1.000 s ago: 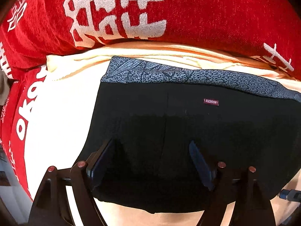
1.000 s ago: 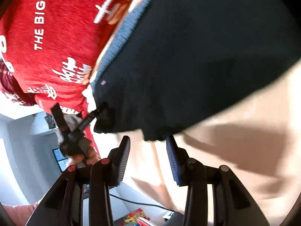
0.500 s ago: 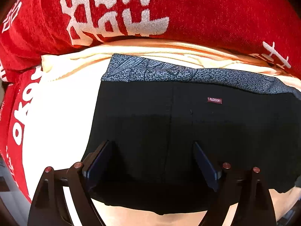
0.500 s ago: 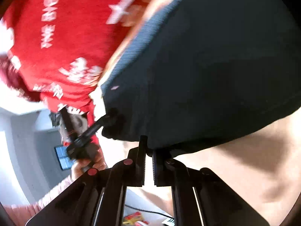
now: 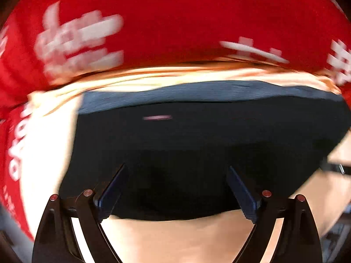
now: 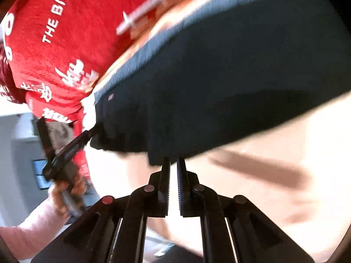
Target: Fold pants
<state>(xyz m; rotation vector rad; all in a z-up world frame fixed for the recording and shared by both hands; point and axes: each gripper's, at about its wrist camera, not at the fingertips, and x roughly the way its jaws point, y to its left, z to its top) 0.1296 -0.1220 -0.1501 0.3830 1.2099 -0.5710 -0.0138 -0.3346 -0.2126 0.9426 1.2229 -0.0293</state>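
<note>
Label now blurred; blanket "THE BIG"

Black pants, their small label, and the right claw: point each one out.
black pants (image 5: pixel 197 149), left wrist view, middle of the dark fabric.
small label (image 5: pixel 156 117), left wrist view, blurred pink tag below the waistband.
right claw (image 6: pixel 173 164), right wrist view, between its fingertips at the pants' edge.

Left wrist view: looks steeply down, close above the black pants, toward their grey waistband and the red blanket beyond. Right wrist view: looks obliquely across the pants from their near edge, very close. Both share the pants and red blanket.
</note>
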